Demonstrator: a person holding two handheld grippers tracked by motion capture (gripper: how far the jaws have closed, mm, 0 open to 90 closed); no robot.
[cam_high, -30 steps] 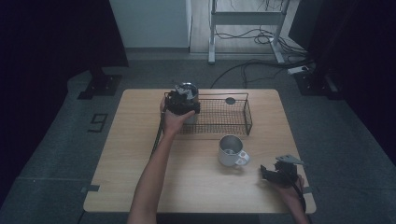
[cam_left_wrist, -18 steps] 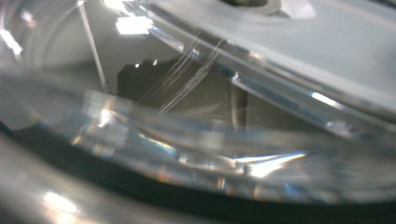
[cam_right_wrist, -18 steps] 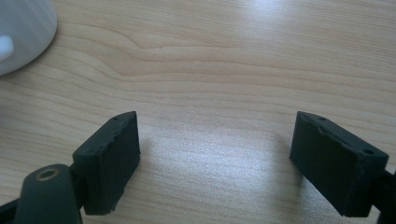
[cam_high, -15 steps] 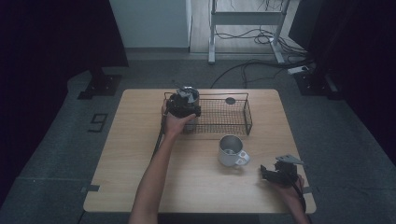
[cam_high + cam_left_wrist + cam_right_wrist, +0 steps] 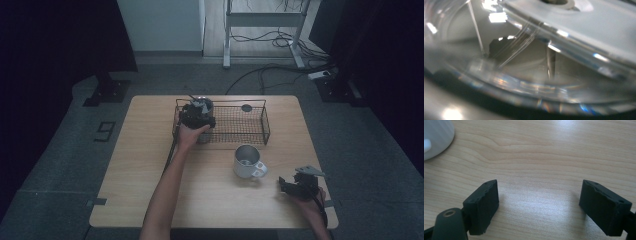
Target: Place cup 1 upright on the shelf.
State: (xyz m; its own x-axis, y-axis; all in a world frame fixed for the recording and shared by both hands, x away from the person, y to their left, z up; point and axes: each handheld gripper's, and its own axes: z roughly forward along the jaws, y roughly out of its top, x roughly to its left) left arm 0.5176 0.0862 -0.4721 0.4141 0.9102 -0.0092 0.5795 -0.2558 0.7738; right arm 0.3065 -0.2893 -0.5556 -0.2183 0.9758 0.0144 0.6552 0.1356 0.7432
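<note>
Your left gripper (image 5: 197, 116) has its jaws clamped on a clear glass (image 5: 529, 75), and in the left gripper view that curved transparent wall sits right up against the lens, blurred, with a pale surface behind it. From the high view, the glass (image 5: 202, 103) is at the near-left corner of the black wire basket (image 5: 260, 122), your left hand (image 5: 189, 135) reaching in from the front edge of it. Compared with a second ago, your left hand has pulled slightly toward you and a touch to the left, the glass travelling with it; whether the glass is over the rim or inside the basket, I can't tell.

Your right gripper (image 5: 539, 205) has its jaws standing well apart with only bare wood between them. It rests low on the wooden table (image 5: 150, 165) near the front right corner and has not shifted. The white mug (image 5: 247, 162) stands upright near it, unmoved, handle turned toward your right gripper (image 5: 299, 185).
</note>
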